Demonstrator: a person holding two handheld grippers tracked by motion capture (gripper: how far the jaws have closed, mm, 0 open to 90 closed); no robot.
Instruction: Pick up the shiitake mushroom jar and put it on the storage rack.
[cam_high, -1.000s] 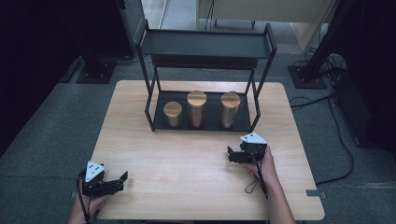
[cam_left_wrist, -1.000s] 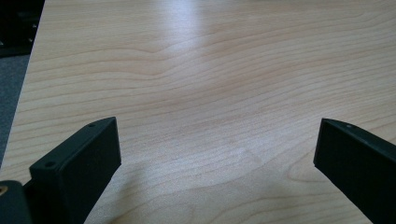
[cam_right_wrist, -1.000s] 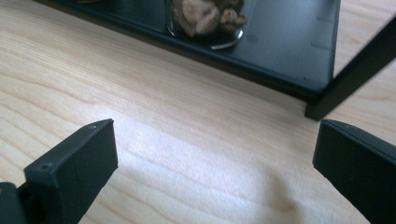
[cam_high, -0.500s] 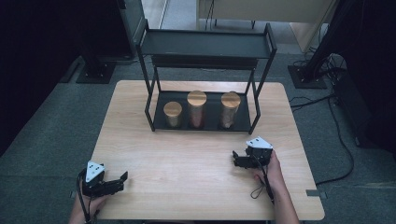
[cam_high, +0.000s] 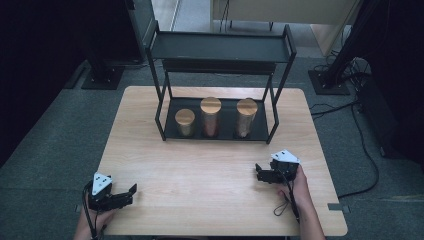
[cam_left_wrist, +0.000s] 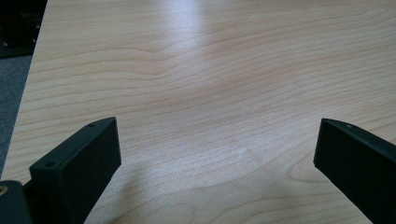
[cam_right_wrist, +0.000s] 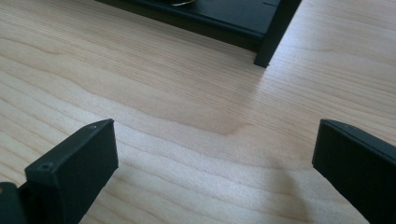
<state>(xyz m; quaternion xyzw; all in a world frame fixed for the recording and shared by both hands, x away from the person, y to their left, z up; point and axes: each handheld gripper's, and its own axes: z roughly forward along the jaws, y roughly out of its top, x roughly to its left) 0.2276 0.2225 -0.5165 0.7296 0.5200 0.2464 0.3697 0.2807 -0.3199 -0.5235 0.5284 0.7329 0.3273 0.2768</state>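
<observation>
A black two-tier metal rack (cam_high: 220, 50) stands at the back of the wooden table (cam_high: 210, 165). On its bottom shelf stand three metal canisters with wooden lids: a short one (cam_high: 185, 122), a tall one (cam_high: 210, 116) and another (cam_high: 246, 117). My left gripper (cam_high: 131, 194) rests open near the front left corner, over bare wood (cam_left_wrist: 215, 121). My right gripper (cam_high: 260, 172) is open at the front right, low over the table. In the right gripper view the rack's base and one leg (cam_right_wrist: 275, 32) lie ahead. Nothing is between either pair of jaws.
Black stands (cam_high: 102, 75) and cables (cam_high: 360, 125) lie on the grey carpet around the table. A wide stretch of bare wood lies between the two grippers and the rack.
The right gripper has drawn back from the rack toward the front edge and a little to the right. The left gripper has stayed put.
</observation>
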